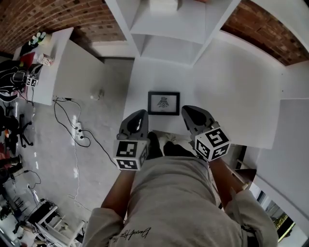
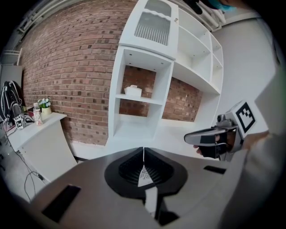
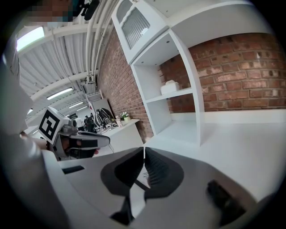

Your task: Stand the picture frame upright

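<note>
Black picture frame [image 1: 163,103], white table [image 1: 241,91], white shelves [image 1: 166,46], red-brown brick wall [image 1: 58,14], grey floor [image 1: 99,144]

What the picture frame [image 1: 163,102] shows is too small for you to read. Your left tool [image 2: 143,151] and right tool [image 3: 144,151] each block all but a sliver of it. The top edge cuts off the shelf unit [image 1: 164,29].

Left gripper [image 1: 140,116] and right gripper [image 1: 189,112], held side by side ahead of the torso, both pointing forward and slightly downward. Each pair of jaws is closed, tips meeting, with nothing gripped. Both forearms [image 1: 117,192] are bent at the elbow.
</note>
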Motion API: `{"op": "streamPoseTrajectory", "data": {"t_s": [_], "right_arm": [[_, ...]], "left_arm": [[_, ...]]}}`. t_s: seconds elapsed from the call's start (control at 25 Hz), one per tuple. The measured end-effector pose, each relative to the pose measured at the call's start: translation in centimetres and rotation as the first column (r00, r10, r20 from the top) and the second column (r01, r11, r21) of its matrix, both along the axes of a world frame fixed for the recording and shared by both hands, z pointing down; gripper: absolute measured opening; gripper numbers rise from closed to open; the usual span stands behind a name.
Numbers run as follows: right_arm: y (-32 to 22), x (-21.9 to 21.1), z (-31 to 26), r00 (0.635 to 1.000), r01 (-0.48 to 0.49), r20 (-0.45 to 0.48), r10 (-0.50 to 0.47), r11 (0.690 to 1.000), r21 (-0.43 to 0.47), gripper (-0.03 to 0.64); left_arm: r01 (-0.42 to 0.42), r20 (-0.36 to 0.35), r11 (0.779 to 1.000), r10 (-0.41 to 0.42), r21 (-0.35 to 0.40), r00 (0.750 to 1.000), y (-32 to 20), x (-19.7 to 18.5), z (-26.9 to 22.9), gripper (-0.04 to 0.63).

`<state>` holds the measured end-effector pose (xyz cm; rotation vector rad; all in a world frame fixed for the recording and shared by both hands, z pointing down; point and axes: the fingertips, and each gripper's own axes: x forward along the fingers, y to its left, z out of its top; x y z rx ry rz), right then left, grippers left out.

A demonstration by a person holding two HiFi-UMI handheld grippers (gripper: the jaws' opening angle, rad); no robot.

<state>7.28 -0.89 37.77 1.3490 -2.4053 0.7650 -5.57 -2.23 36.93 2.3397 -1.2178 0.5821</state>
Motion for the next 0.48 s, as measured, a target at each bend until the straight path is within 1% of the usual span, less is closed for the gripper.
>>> {"op": "streamPoseTrajectory", "data": {"t_s": [0.12,0.28,0.48], "right_arm": [[-0.4,0.1,1.1,1.0,-0.02,-0.006,0.02,1.0,-0.024,0.029],[-0.9,0.3,2.4,0.999,-0.035,-0.013,0.034,0.998,-0.05,0.029],[-1.4,0.5,4.4,0.998,-0.068,-0.022,0.067,0.995,-0.077,0.029]], "left_arm": [[-0.018,0.002,1.0,0.018,-0.012,1.0,-0.7,-0.2,0.7,0.018],[-0.043,0.023,0.999,0.044,-0.026,0.999,-1.5,-0.2,1.7,0.018],[-0.081,0.027,0.996,0.083,-0.048,0.996,-2.0,-0.4,3.6,0.018]]}}
